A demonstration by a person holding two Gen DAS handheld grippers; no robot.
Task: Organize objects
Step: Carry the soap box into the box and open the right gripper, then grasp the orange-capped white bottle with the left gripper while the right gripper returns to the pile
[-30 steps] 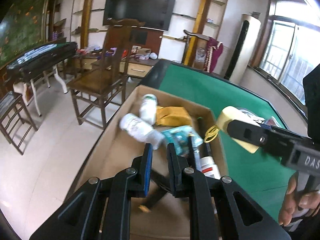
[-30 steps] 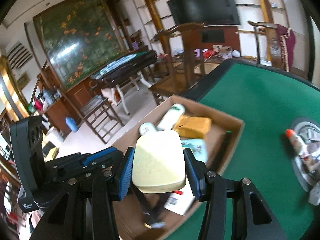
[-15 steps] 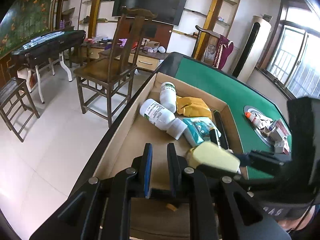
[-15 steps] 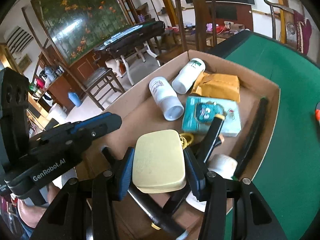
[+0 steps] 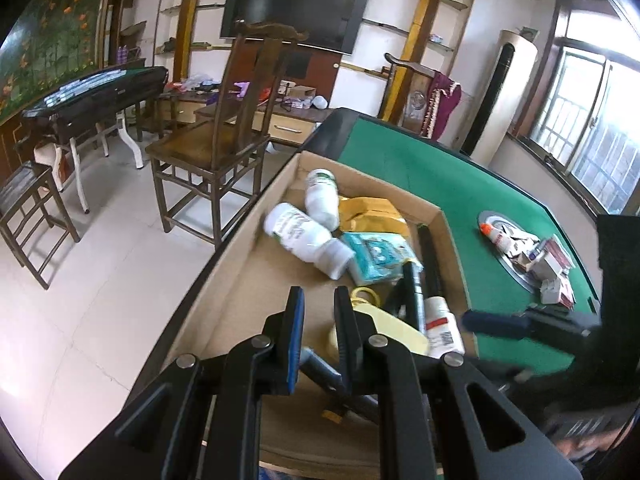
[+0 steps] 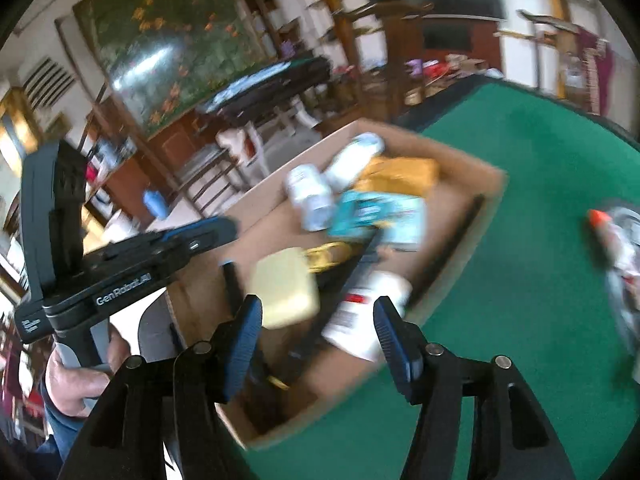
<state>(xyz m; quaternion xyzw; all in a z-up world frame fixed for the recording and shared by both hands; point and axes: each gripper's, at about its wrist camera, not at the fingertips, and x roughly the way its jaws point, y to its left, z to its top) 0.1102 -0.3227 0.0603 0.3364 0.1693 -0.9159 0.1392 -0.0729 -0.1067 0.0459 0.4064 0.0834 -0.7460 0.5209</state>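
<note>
- Cardboard box (image 5: 450, 236) at the left edge of the green table (image 5: 448, 184).
- In the box: two white bottles (image 5: 308, 236) lying side by side at the far end, one yellow pouch (image 5: 372, 210), one teal packet (image 5: 378, 258), one labelled bottle (image 5: 440, 326), dark stick-like items (count unclear in the blur).
- Pale yellow case (image 6: 286, 288) lies in the box near its front, free of both grippers.
- Right gripper (image 6: 318, 334): jaws have just been opening, nothing between them.
- Left gripper (image 5: 318, 328): closed, empty, over the box's bare left floor.
- One round tray (image 5: 490, 216) of small items, well apart on the felt; open felt between.
</note>
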